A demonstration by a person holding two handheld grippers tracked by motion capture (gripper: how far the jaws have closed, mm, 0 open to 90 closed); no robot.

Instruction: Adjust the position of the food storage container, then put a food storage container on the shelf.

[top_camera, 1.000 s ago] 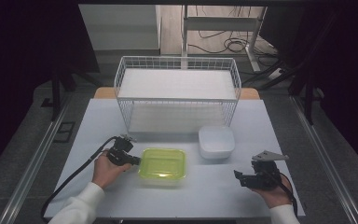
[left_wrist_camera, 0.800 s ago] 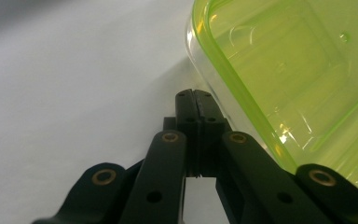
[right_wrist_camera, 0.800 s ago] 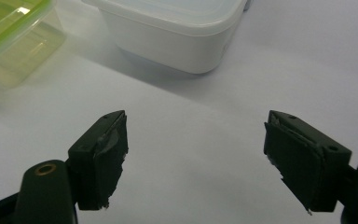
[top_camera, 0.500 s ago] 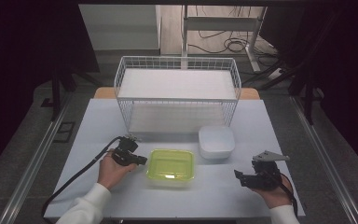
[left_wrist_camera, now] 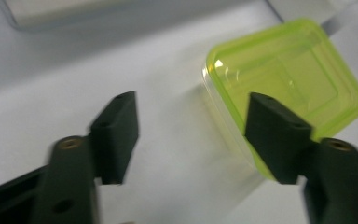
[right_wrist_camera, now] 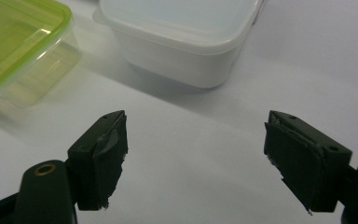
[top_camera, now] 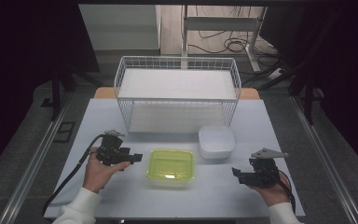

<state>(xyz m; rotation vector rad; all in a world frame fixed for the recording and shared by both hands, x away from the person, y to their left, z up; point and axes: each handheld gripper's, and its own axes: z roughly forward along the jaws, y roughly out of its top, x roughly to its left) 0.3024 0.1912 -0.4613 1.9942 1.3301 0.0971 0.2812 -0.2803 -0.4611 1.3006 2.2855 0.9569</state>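
- Green container (top_camera: 171, 164): translucent lime-green box with a matching lid, rounded corners. It sits flat on the tabletop (top_camera: 214, 196) at the near centre, between the two grippers and touching neither. In the left gripper view (left_wrist_camera: 284, 79) it lies just beyond the jaws and off to one side, with nothing resting on its lid.
- Left gripper (top_camera: 137, 157): black, held in the person's left hand (top_camera: 100, 170) at the near left, just left of the green container. Its jaws have just been opening and now stand wide apart with only bare tabletop between them, as the left gripper view (left_wrist_camera: 191, 135) shows. A black cable trails from it toward the near left edge.
- Right gripper (top_camera: 237, 172): black with a grey three-cornered plate on top, held in the right hand (top_camera: 272, 189) at the near right, well apart from the green container. Its jaws are spread wide with nothing between them; the right gripper view (right_wrist_camera: 193, 158) shows bare tabletop in the gap.
- White container (top_camera: 216, 141): opaque white lidded box, just right of and slightly farther than the green container, close to it; whether the two touch cannot be told. It also appears in the right gripper view (right_wrist_camera: 182, 42).
- Wire basket (top_camera: 177, 95): large white wire rack at the far centre of the tabletop, beyond both containers.
- Tabletop: pale grey-white surface carrying all of the above.
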